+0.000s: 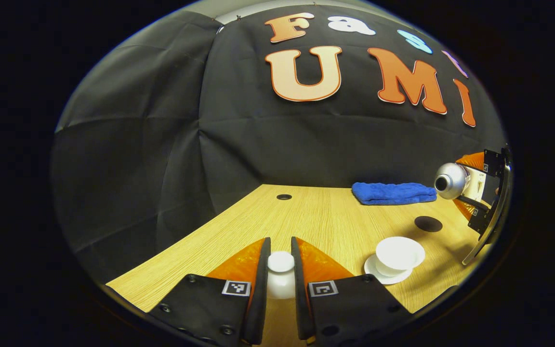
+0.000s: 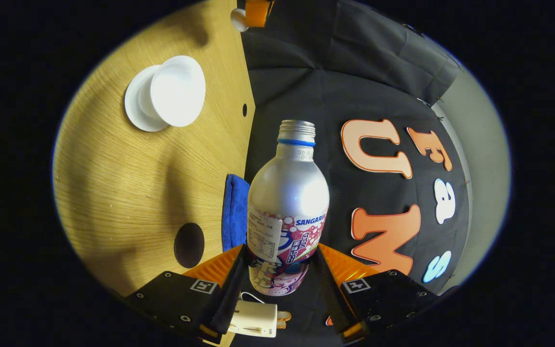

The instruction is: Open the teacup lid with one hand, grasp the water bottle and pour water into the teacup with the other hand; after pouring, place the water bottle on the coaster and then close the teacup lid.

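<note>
My left gripper (image 1: 281,250) is shut on the white teacup lid (image 1: 281,282), holding it by its knob above the near part of the table. The open white teacup (image 1: 398,253) stands on its saucer (image 1: 376,270) to the right of it. My right gripper (image 2: 281,250) is shut on the silver water bottle (image 2: 287,207), which has no cap and is tipped onto its side. In the left gripper view the bottle (image 1: 451,180) hangs in the right gripper (image 1: 484,193) above and right of the cup. The right gripper view has the teacup (image 2: 177,91) at the upper left and the left gripper (image 2: 256,12) with the lid (image 2: 238,19) at the top.
A round black coaster (image 1: 428,223) (image 2: 189,245) lies on the wooden table (image 1: 316,217) between the cup and a folded blue cloth (image 1: 393,193) (image 2: 234,212) by the back wall. A small hole (image 1: 284,196) marks the tabletop farther left.
</note>
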### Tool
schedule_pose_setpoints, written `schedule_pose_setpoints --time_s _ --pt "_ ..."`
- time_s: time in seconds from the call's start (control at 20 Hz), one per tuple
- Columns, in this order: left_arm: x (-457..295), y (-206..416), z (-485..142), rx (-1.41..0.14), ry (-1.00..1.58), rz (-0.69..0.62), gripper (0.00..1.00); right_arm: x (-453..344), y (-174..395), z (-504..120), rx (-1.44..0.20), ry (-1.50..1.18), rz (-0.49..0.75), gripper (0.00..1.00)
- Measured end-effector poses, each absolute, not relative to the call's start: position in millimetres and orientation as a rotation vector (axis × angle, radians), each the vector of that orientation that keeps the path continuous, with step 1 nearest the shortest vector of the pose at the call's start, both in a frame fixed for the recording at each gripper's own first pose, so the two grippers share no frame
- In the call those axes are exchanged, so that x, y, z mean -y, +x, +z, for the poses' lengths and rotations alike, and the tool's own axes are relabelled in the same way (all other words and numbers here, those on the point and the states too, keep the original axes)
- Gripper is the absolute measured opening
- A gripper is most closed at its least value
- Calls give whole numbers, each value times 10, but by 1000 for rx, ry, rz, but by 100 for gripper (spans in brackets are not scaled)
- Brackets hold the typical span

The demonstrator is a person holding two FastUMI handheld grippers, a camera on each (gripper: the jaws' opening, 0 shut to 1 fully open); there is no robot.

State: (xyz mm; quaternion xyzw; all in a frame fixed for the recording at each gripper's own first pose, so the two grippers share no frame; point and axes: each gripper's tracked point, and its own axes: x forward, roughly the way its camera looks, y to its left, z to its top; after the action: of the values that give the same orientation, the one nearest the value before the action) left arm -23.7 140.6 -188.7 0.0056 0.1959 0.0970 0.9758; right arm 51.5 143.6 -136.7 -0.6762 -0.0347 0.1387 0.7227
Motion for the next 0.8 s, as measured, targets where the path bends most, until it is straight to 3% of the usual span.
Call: schedule_pose_setpoints --time_s 0.8 --pt "-1475 -212 -1944 -407 3 214 30 -1612 436 -1140 295 -1656 258 76"
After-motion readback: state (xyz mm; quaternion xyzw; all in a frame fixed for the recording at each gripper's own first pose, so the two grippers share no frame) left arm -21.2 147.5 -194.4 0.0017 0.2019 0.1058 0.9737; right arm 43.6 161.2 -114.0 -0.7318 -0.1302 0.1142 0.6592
